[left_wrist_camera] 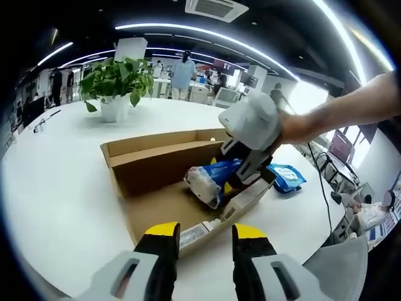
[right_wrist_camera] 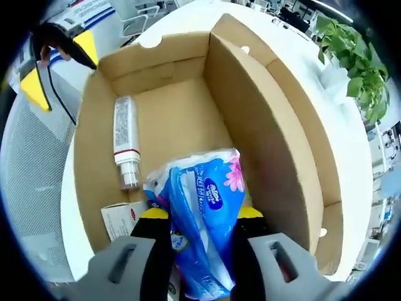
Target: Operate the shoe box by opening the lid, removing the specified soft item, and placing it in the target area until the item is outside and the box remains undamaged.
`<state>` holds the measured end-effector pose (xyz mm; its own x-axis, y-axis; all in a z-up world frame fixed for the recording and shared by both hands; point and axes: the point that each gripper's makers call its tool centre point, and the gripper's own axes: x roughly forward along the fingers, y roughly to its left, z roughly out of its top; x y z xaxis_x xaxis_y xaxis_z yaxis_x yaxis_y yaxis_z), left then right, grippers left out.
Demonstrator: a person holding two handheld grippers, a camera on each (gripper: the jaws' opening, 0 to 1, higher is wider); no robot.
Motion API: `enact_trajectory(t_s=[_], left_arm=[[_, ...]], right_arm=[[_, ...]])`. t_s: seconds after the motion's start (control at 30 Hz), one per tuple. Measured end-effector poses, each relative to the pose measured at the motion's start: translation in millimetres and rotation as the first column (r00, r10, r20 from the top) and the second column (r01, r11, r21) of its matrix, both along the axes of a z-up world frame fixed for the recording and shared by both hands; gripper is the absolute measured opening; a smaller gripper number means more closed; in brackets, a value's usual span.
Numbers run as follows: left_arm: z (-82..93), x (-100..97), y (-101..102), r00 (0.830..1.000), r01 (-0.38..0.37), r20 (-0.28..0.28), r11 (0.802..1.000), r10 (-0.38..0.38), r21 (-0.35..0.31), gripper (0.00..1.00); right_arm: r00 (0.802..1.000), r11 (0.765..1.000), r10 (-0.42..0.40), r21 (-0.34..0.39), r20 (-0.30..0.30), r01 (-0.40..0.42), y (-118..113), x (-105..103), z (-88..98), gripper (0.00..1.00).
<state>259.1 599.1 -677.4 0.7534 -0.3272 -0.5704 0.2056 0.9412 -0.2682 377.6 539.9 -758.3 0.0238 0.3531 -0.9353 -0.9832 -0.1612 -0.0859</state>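
The right gripper (right_wrist_camera: 202, 216) had its fingers squeezed on the soft blue pack (right_wrist_camera: 203, 207), just above the open shoe box (right_wrist_camera: 276, 119). The pack's long side ran straight along the fingers. The left gripper (left_wrist_camera: 205, 233) waited open (farther away) near the box's edge.

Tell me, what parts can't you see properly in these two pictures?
- Tissue pack, right gripper view: its lower end is cut off by the picture's edge and covered by the right gripper.
- Small white box, right gripper view: partly behind a jaw, label too small to read.
- Tube: print too small.
- Shoe box floor, left gripper view: partly hidden by the pack and right gripper.
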Motion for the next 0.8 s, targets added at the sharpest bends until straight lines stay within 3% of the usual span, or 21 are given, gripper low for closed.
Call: enact_trajectory(t_s=[0.27,0.43,0.8], left_arm=[[4.4,1.2,3,1.0,-0.002,0.005,1.0,0.002,-0.011,0.33],[1.5,1.7,7,1.0,-0.023,-0.009,0.998,0.022,-0.052,0.34],[4.2,0.9,-8,1.0,0.015,-0.008,0.999,-0.016,-0.048,0.34]], right_arm=[[0.999,1.0,0.018,0.018,0.029,-0.018,-6,1,17.8,0.3],[0.999,0.999,0.012,0.039,0.052,-0.014,-6,1,31.5,0.3],[0.991,0.998,0.025,0.056,0.131,-0.033,-18,-2,64.5,0.3]])
